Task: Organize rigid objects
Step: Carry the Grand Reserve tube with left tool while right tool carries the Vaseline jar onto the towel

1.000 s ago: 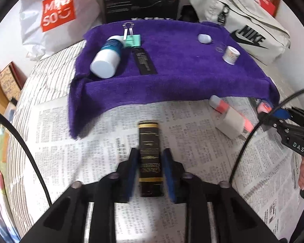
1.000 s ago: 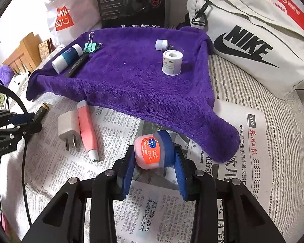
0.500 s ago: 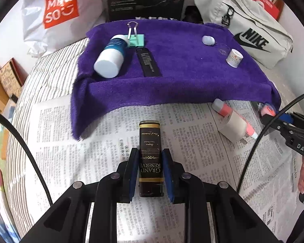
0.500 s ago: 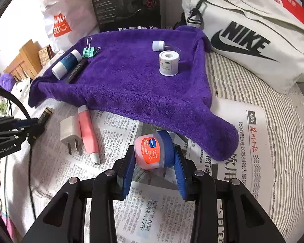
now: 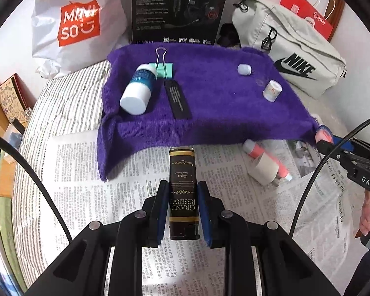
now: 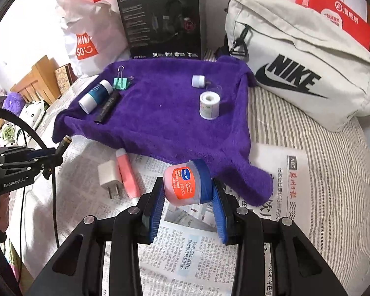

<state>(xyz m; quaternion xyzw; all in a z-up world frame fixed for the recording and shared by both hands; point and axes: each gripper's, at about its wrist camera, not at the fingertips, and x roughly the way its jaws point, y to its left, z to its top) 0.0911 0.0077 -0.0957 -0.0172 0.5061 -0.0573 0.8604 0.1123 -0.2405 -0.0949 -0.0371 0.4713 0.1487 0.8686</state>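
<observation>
My left gripper (image 5: 182,192) is shut on a black and gold lighter (image 5: 182,187) and holds it above the newspaper, just short of the purple towel (image 5: 209,103). My right gripper (image 6: 188,190) is shut on a pink jar with a blue lid (image 6: 185,185) and holds it raised near the towel's (image 6: 160,116) front corner. On the towel lie a blue and white bottle (image 5: 138,88), a green binder clip (image 5: 163,66), a black flat stick (image 5: 177,100), a white cap (image 5: 244,69) and a tape roll (image 5: 272,90).
A white charger plug (image 6: 109,176) and a pink tube (image 6: 127,175) lie on the newspaper (image 6: 192,251) between the grippers. A Nike bag (image 6: 296,69), a black box (image 6: 160,19) and a Miniso bag (image 5: 74,24) stand behind the towel on the striped bed.
Both grippers have risen and moved forward toward the towel, each carrying its object. The lighter has come off the newspaper; the jar sits higher.
</observation>
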